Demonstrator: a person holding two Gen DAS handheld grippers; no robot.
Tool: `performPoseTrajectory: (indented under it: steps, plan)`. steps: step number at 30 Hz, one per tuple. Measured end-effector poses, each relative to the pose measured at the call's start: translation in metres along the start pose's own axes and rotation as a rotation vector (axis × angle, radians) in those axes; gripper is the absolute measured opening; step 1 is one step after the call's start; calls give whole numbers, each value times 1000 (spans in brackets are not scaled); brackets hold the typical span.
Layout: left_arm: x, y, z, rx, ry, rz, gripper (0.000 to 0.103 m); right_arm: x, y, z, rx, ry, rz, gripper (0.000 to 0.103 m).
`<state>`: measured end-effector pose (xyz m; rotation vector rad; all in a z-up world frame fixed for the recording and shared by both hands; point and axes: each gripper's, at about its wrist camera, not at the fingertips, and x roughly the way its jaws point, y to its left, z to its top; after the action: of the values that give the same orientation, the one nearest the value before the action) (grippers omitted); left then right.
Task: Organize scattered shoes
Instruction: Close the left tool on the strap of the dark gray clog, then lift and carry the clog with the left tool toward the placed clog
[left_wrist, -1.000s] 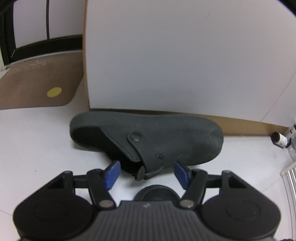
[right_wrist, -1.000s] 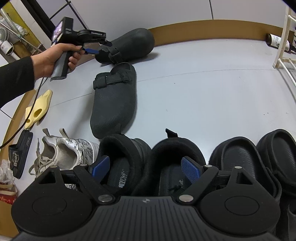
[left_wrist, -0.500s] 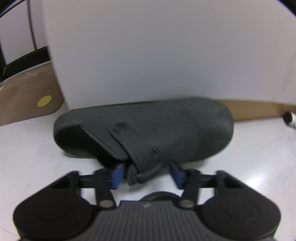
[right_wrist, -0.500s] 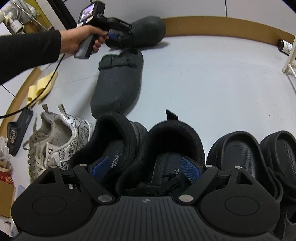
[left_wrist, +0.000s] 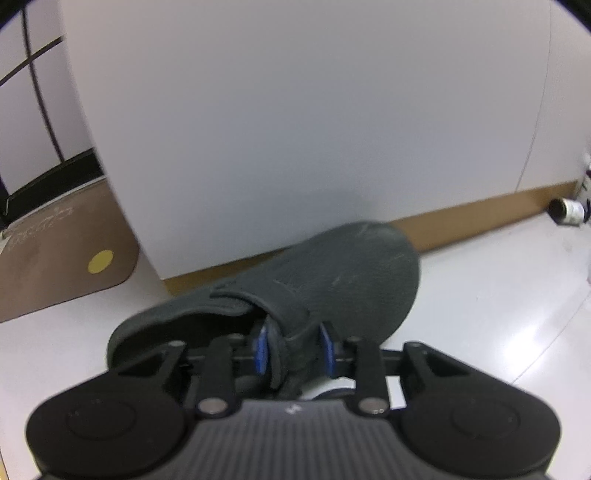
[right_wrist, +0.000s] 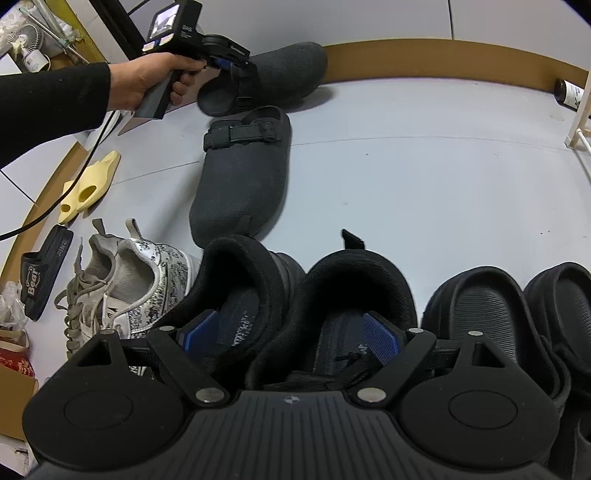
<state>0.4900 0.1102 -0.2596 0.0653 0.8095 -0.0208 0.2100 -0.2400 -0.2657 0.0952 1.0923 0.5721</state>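
White floor (right_wrist: 424, 177): we grip a grey clog (left_wrist: 332, 273) by the wall in the left claw (left_wrist: 293, 349); right claw (right_wrist: 291, 332) spread, empty. Two black pairs lined up; other shoes unsorted

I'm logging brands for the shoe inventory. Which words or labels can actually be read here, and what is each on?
"Bear": black slide sandal, near its toe.
"FINE": same sandal's strap.
Too blurred to read: insole print in the black shoe, the bottle label, lettering on the brown mat, and the marking on the left gripper body.
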Motion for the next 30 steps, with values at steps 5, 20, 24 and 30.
performPoseTrajectory:
  steps: [5,20,24,30]
  plan:
    - [-19,18,4,-11,-4,11,12,1,12,3,-15,-5,16,88]
    - [-97,85,-25,-28,23,-20,12,3,31,6,-12,-10,34,88]
    - [-102,103,-47,-42,33,-37,12,3,34,6,-10,-10,36,88]
    - [-116,113,-76,-70,62,-94,12,3,39,8,-22,-5,37,88]
